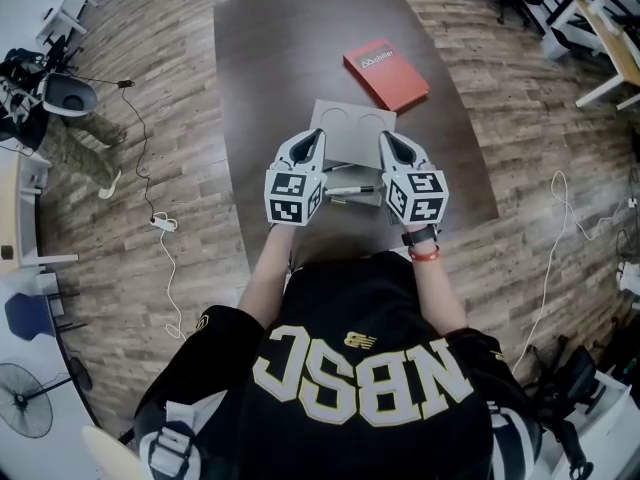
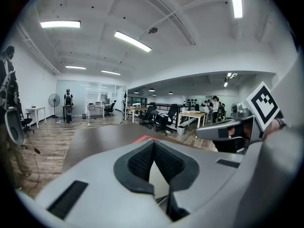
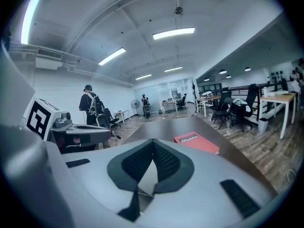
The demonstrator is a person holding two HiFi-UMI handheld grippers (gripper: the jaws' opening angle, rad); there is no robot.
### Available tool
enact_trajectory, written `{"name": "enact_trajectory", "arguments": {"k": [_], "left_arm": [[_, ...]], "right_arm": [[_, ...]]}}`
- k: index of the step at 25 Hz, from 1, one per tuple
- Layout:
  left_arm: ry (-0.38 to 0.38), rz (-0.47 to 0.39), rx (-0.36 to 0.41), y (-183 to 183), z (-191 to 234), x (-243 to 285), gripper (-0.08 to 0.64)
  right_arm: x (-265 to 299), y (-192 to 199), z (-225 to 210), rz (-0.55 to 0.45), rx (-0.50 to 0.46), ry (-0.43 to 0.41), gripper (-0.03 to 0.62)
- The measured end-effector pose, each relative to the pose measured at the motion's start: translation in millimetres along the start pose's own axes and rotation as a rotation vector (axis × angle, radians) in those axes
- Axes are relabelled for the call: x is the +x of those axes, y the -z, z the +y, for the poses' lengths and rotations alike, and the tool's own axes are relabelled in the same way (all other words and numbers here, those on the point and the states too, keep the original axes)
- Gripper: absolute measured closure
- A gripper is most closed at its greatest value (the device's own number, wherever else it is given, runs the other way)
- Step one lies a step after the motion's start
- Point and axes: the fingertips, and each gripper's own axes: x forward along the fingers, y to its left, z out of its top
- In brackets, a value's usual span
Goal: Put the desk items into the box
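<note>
My left gripper [image 1: 318, 136] and right gripper [image 1: 385, 140] hover side by side over the near part of the dark brown table [image 1: 270, 58]. Both are shut with nothing between the pads. Between and just beyond their tips lies a flat grey box [image 1: 350, 126] with two round recesses. Dark pens [image 1: 350, 190] lie by its near edge, between the two marker cubes. A red book [image 1: 386, 72] rests further out to the right, also seen in the right gripper view [image 3: 197, 142]. In the left gripper view the pads [image 2: 142, 160] meet at the tip; a red sliver of the book [image 2: 142, 138] shows behind them.
Wooden floor surrounds the table, with cables [image 1: 160, 223] on the left and a white cable [image 1: 560, 228] on the right. Office chairs [image 2: 161, 118] and desks stand beyond the table's far end. A person [image 3: 91, 109] stands at the left in the right gripper view.
</note>
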Motion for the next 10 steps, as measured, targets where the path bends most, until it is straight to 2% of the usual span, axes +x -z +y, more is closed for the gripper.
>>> {"name": "enact_trajectory", "arguments": {"k": [10], "left_arm": [[0.009, 0.020, -0.001, 10.2, -7.1, 0.6, 0.546]], "right_arm": [[-4.1, 6.4, -2.0, 0.019, 0.005, -0.014, 0.583]]}}
